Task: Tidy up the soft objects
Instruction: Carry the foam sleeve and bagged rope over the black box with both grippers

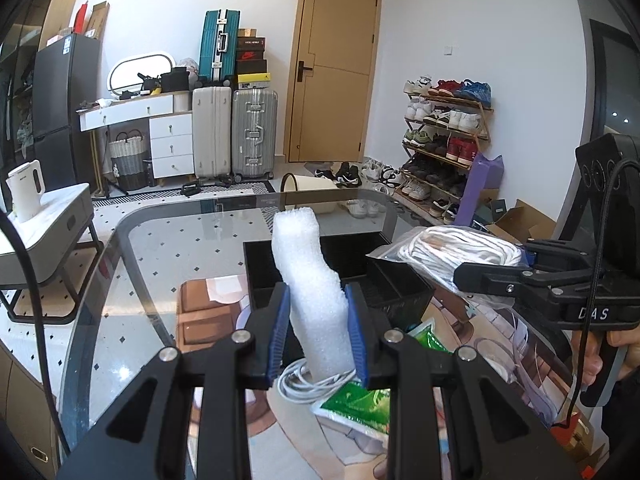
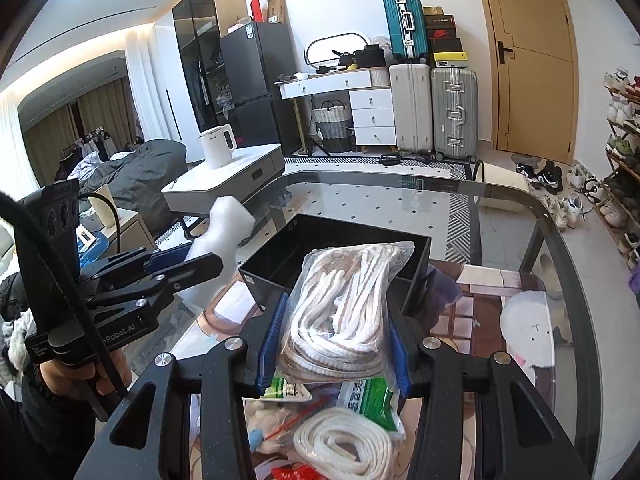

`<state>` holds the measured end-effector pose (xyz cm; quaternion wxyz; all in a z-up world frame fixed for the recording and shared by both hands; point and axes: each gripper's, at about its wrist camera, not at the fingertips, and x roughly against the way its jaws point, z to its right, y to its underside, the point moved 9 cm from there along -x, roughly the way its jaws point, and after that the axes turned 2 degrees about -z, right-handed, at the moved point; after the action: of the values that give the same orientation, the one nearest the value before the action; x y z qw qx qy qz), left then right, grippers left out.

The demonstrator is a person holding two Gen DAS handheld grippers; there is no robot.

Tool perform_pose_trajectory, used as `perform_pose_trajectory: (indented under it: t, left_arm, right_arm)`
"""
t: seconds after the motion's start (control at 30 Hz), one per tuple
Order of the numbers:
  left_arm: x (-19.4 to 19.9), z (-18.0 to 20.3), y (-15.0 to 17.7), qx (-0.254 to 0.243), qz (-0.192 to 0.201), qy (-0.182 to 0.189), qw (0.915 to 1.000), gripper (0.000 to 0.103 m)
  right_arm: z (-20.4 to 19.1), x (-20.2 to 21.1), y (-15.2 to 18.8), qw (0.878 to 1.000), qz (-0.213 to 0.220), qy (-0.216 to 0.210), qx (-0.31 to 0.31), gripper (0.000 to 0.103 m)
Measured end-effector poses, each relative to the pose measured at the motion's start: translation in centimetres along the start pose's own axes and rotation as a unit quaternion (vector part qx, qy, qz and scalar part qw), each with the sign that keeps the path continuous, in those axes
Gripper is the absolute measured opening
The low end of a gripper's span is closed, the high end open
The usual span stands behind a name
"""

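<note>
Glass table [image 2: 520, 208]: black bin [image 2: 416, 252] unfilled.

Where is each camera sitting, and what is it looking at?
Left wrist: rides the left claw, looking along its fingers at the white foam roll it grips; the right claw and the person's hand show.
Right wrist: rides the right claw, looking at its bag of white cords; the left claw shows.
Both see the black box, glass table and door.
</note>
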<state>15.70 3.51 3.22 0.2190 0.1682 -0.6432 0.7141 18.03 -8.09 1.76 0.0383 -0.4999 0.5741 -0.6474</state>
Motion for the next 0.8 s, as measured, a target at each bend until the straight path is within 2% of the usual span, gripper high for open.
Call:
perform_pose_trajectory:
  t: [0.43,0.8]
  left_arm:
    - [-4.1,0.1,-1.0,-0.001,-0.024,0.009,0.9997,0.027]
    - [-7.6,-0.8,-1.6,0.004,-0.041,0.001,0.9992,0.027]
  right_arm:
    - [0.7,-3.3,-1.4,0.999,-0.036,0.006,0.011,0.045]
    - [1.3,-6.8,-2.2,0.998,-0.065,0.005,0.024,0.045]
